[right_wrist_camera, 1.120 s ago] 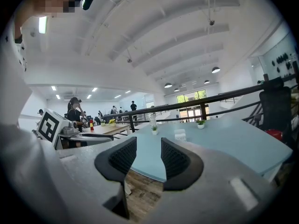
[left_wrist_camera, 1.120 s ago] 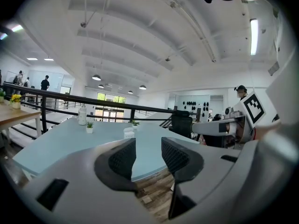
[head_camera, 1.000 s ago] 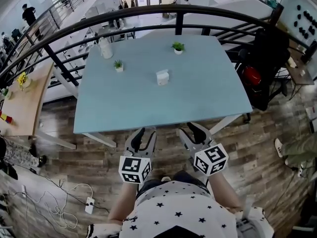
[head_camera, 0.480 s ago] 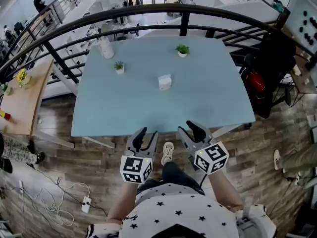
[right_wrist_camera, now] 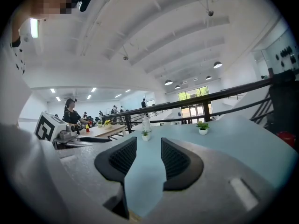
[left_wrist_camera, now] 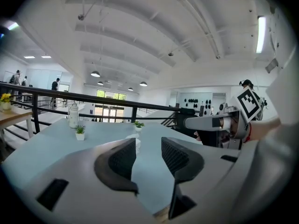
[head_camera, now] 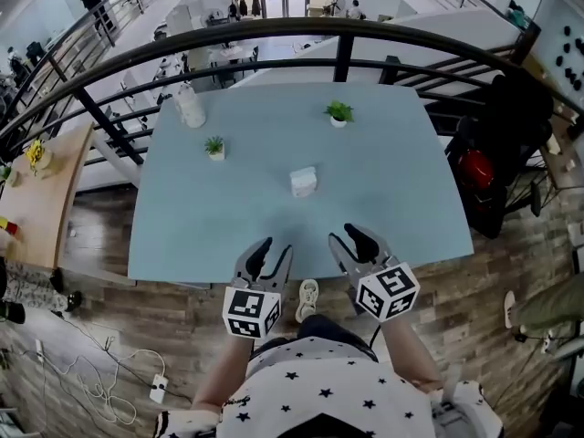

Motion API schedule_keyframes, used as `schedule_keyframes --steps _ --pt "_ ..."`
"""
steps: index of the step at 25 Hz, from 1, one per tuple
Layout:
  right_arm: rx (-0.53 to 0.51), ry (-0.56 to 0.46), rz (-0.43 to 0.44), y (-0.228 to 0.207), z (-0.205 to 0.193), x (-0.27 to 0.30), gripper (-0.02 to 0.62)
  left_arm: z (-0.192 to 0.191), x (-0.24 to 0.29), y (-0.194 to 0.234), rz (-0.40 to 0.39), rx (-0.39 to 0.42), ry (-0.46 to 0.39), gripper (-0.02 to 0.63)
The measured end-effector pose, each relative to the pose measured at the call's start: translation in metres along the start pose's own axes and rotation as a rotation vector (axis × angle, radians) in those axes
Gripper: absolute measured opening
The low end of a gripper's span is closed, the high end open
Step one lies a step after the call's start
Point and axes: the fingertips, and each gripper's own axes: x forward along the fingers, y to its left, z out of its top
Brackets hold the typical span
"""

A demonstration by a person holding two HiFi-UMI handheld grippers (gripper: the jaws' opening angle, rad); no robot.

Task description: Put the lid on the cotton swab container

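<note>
While poised over the near edge of a pale blue rectangular tabletop [head_camera: 182, 231], left grey two-jaw gripper [head_camera: 269, 252] spread with nothing between, right grey two-jaw gripper [head_camera: 351, 240] likewise spread and empty, small white boxy cotton swab container [head_camera: 303, 182] upright mid-table, well apart from both.

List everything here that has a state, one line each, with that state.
left claw: open, nothing between its jaws.
right claw: open, nothing between its jaws.
cotton swab container: standing mid-table, untouched; too small to tell whether its lid is on.
white bottle: upright, cap on.
left potted plant: upright.
right potted plant: upright.
</note>
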Motion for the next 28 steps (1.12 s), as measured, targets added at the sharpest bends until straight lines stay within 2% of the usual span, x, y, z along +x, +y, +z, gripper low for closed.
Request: schedule_keyframes --steps 6,12,20,28 --pt "-0.023 0.01 0.015 -0.023 0.019 0.045 0.146 0.013 0.043 0.028 -0.008 -0.005 0.002 0.15" --pt "-0.033 0.032 0.022 -0.053 0.031 0.088 0.146 0.01 0.086 0.053 -0.017 -0.014 0.05 0.166" --pt "-0.03 0.085 0.039 -0.09 0.034 0.135 0.146 0.0 0.139 0.073 -0.04 -0.006 0.125 0.216" --pt "-0.034 0.123 0.068 -0.121 0.029 0.172 0.146 -0.018 0.18 0.085 -0.056 0.046 0.207 0.271"
